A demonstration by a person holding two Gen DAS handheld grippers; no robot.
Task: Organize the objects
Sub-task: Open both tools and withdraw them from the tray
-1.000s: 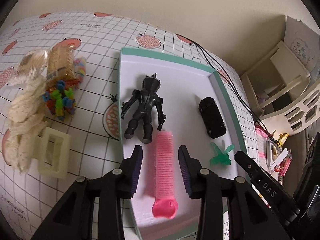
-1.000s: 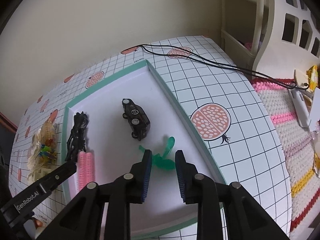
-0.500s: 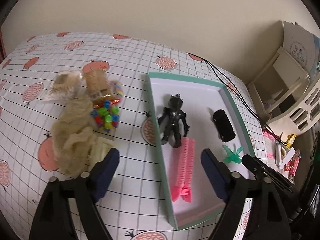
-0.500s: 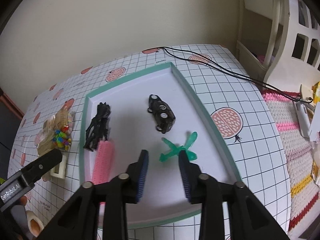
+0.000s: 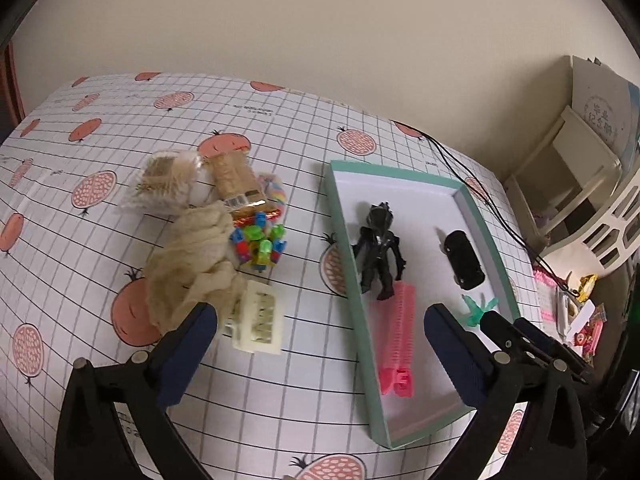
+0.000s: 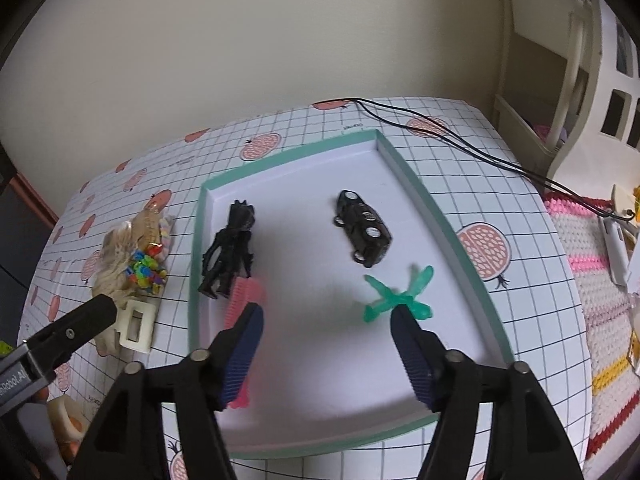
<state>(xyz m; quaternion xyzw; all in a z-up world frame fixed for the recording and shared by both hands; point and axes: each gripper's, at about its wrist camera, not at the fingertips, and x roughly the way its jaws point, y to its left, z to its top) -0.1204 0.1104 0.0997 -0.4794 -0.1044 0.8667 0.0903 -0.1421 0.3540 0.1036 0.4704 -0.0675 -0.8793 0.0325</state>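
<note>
A teal-rimmed white tray (image 5: 335, 216) (image 6: 420, 200) holds a black figure (image 5: 378, 248) (image 6: 230, 248), a black toy car (image 5: 464, 258) (image 6: 363, 234), a pink hair roller (image 5: 396, 336) (image 6: 242, 300) and a green plastic piece (image 5: 478, 310) (image 6: 400, 298). My left gripper (image 5: 318, 332) hangs open above the table at the tray's left rim, holding nothing. My right gripper (image 6: 326, 334) is open over the tray's near half, empty. Left of the tray lie a cream clip (image 5: 258, 322) (image 6: 136, 326), beige cloth (image 5: 192, 260), colourful beads (image 5: 258, 242) (image 6: 146, 272) and packets (image 5: 234, 178).
The pomegranate-print tablecloth (image 5: 100, 184) covers the table. A black cable (image 6: 460, 140) runs across the back right corner. White furniture (image 6: 560, 80) and a striped knitted cover (image 6: 592, 280) with small items stand to the right. A wall closes off the back.
Both grippers have opened wide and pulled back and up. The left one let go of the pink roller, the right one left the green piece; both things lie in the tray.
</note>
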